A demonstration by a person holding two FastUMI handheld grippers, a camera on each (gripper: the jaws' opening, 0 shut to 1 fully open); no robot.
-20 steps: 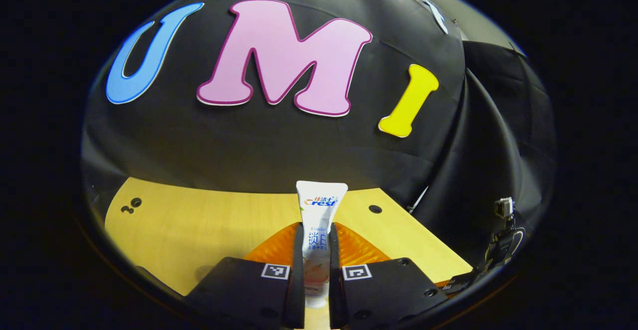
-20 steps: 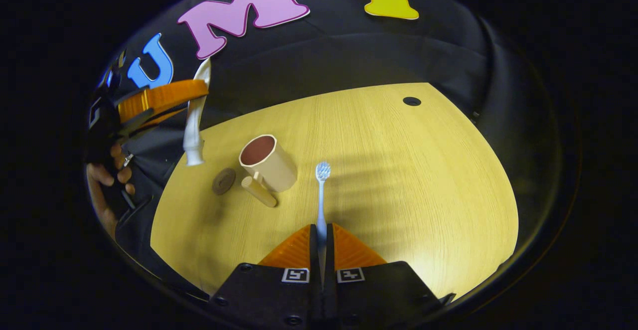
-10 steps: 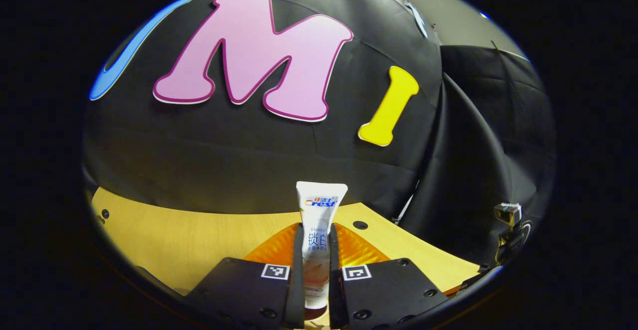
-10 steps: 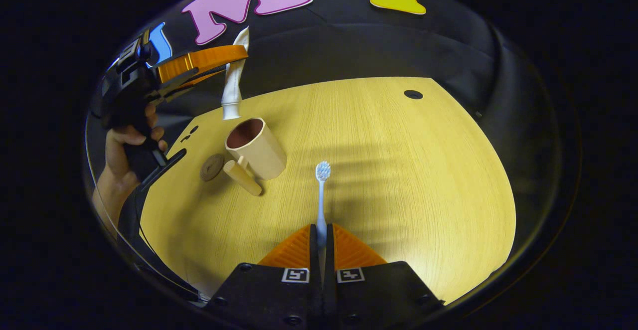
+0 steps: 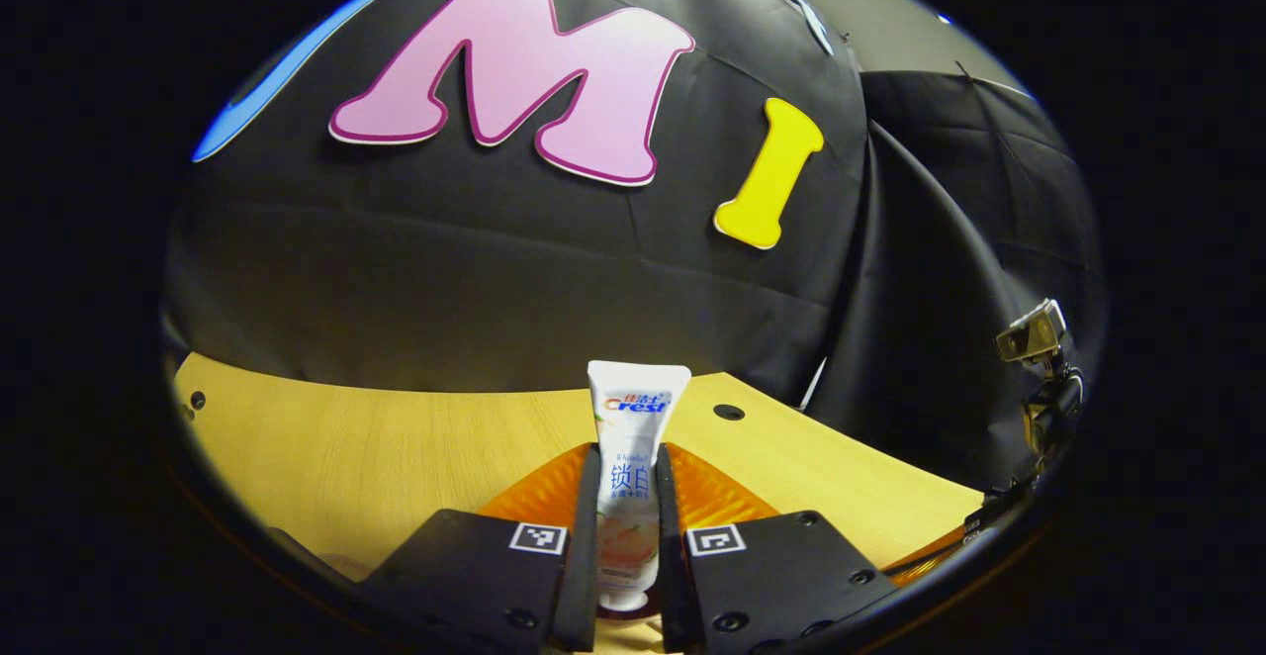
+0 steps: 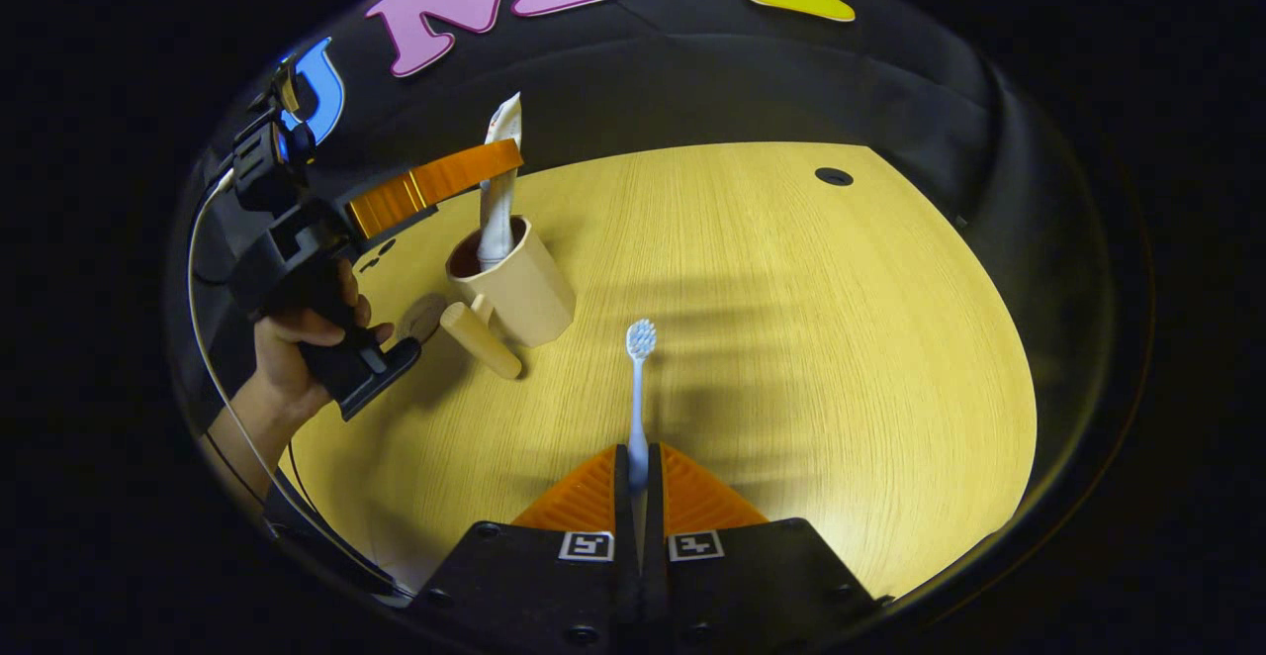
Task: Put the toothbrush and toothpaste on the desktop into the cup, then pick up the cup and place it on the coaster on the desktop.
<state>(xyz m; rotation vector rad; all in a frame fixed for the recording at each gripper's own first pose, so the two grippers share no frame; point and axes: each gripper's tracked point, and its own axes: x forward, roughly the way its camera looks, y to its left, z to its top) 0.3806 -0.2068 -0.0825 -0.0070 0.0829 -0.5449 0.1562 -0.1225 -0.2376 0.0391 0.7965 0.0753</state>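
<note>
L gripper (image 6: 495,155) clamped on toothpaste (image 6: 497,200) – cap end now dipped into cup (image 6: 514,284), was above rim | R gripper (image 6: 638,467) pinching toothbrush (image 6: 638,388) over desktop (image 6: 841,338) | release next – brush follows.

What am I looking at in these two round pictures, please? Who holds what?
A person holds a two-finger tool in each hand; a camera rides on each. The left gripper view looks along the left gripper, whose fingers pinch the toothpaste. The right gripper view looks along the right gripper, which pinches the toothbrush above the table. There you also see a hand lowering the toothpaste, cap down, into the cup. The coaster lies beside the cup.
</note>
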